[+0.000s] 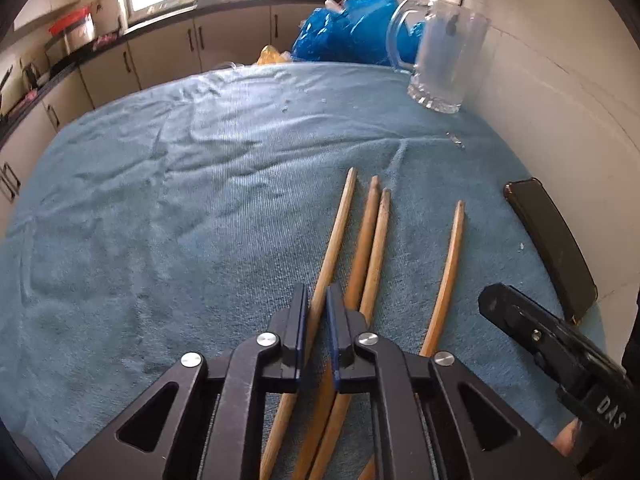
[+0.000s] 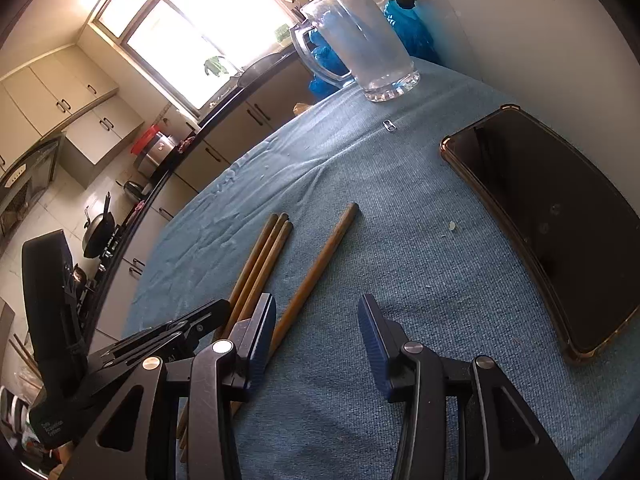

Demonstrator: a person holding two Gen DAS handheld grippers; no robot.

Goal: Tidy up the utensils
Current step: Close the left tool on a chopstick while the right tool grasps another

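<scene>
Several wooden chopsticks lie on a blue towel (image 1: 160, 200). In the left wrist view my left gripper (image 1: 318, 296) has its jaws closed on the leftmost chopstick (image 1: 338, 224); two more chopsticks (image 1: 372, 236) lie just right of it, and a single chopstick (image 1: 450, 264) lies apart further right. My right gripper (image 2: 318, 320) is open and empty above the towel (image 2: 400, 240), with the single chopstick (image 2: 320, 264) beside its left finger and the grouped chopsticks (image 2: 262, 256) further left. A glass mug (image 1: 448, 56) stands upright at the far right near the wall; it also shows in the right wrist view (image 2: 360, 40).
A black phone (image 2: 552, 224) lies on the towel near the wall, also seen in the left wrist view (image 1: 552, 248). Blue plastic bags (image 1: 352, 32) sit behind the mug. Kitchen counters and cabinets (image 1: 168, 48) lie beyond the table edge. The right gripper's body (image 1: 560, 352) shows at lower right.
</scene>
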